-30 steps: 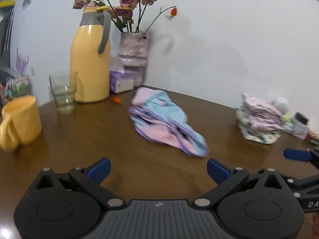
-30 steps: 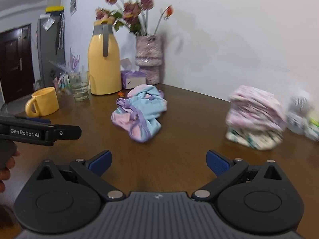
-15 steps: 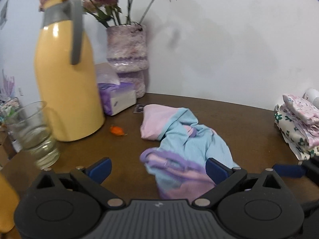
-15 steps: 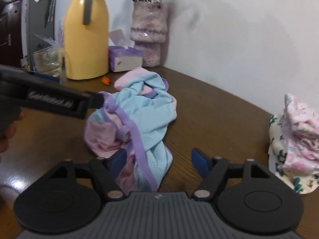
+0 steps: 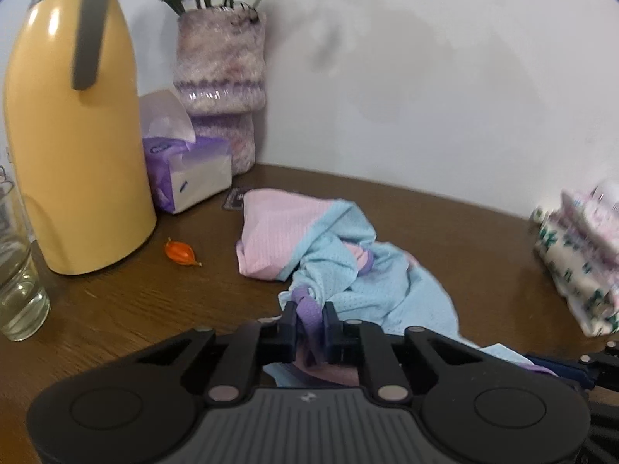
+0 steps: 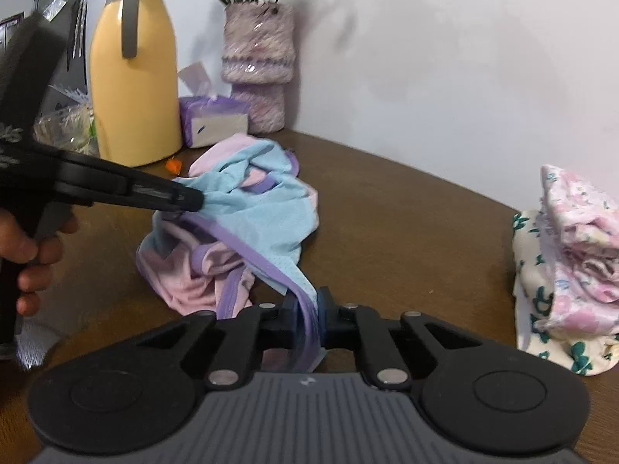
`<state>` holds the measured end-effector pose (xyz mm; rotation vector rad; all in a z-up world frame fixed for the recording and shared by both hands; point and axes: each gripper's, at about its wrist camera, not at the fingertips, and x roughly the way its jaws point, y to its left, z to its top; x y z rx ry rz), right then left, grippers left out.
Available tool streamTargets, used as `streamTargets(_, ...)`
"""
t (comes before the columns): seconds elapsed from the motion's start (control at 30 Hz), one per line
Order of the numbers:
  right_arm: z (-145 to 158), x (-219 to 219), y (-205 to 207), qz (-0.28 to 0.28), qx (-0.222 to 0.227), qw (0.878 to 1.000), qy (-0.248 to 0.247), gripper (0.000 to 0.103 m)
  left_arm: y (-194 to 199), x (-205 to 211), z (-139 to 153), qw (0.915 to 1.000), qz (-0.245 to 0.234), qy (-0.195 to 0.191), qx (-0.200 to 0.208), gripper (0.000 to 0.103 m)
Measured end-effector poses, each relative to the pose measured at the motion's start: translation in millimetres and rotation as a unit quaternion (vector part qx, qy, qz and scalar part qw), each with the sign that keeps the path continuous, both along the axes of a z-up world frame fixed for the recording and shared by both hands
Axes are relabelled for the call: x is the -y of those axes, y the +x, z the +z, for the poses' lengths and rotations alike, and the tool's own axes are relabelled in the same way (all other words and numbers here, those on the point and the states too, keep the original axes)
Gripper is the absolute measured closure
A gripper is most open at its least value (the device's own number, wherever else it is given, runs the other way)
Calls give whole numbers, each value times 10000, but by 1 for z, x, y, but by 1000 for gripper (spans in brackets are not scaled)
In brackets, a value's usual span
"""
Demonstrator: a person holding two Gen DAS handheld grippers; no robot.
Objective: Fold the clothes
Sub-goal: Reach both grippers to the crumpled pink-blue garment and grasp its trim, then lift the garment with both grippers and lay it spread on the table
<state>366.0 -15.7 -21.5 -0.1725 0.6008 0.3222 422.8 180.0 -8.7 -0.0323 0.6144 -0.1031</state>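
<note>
Both of my grippers are clamped on the same crumpled garment (image 6: 247,228), a blue and pink mesh piece with purple trim, lying at the centre of the brown wooden table (image 6: 406,232).

Left wrist view: my left gripper (image 5: 309,319) sits low at bottom centre, jaws drawn together on a bunched purple band of the garment (image 5: 332,270). The cloth spreads upward and to the right of the jaws. At the lower right edge the dark tip of my right gripper (image 5: 557,367) shows against the cloth.

Right wrist view: my right gripper (image 6: 308,319) holds a purple-edged strip pinched between its jaws at bottom centre. My left gripper (image 6: 189,199) enters from the left of the frame, roughly level, its tip biting the blue fabric. My left hand (image 6: 27,251) wraps its handle at the left edge, fingers curled.

Other items noted: yellow thermos jug (image 5: 73,135) at upper left, knitted vase (image 5: 220,89), tissue box (image 5: 189,174), drinking glass (image 5: 19,290), a small orange object (image 5: 180,252), and a stack of folded floral clothes (image 6: 568,270) at right.
</note>
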Motion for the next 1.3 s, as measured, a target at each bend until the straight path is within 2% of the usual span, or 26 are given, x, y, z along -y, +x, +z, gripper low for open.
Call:
streamTargets(0.13, 17, 18, -7, -173, 337, 9992, 126, 96, -27, -5, 26, 9991, -107, -240, 321, 95)
streamTargets(0.27, 58, 51, -24, -368, 684, 9957, 514, 97, -66, 6, 74, 9953, -368, -481, 752, 95)
streamTargets(0.4, 117, 72, -54, -415, 1212, 9900, 589, 97, -106, 20, 125, 9881, -656, -708, 1196, 95)
streamTargets(0.57, 199, 100, -109, -562, 2013, 9764, 545, 96, -157, 37, 187, 9751, -1002, -965, 1727, 94)
streamTargets(0.67, 235, 121, -144, -739, 2344, 9684, 427, 96, -186, 50, 197, 9738, -1077, -823, 1825, 95)
streamTargets(0.83, 254, 153, -191, -960, 2395, 9656, 319, 97, -232, 70, 213, 9718, -1194, -659, 1922, 95)
streamTargets(0.93, 261, 176, -203, -1041, 2079, 9694, 791, 96, -251, 81, 221, 9724, -1232, -580, 1893, 95)
streamTargets(0.97, 263, 182, -206, -1053, 1986, 9699, 937, 96, -258, 86, 225, 9709, -1256, -541, 1964, 95)
streamTargets(1.07, 271, 190, -218, -1111, 2093, 9656, 1071, 96, -273, 94, 244, 9631, -1243, -519, 2329, 95)
streamTargets(1.17, 288, 191, -241, -1027, 2588, 9538, 1131, 96, -298, 92, 260, 9490, -1252, -598, 2832, 95)
streamTargets(1.27, 287, 194, -271, -822, 2782, 9515, 1023, 96, -334, 94, 249, 9443, -1453, -330, 2934, 95)
streamTargets(1.3, 278, 196, -279, -807, 2670, 9563, 874, 96, -345, 95, 235, 9467, -1593, -220, 2790, 95)
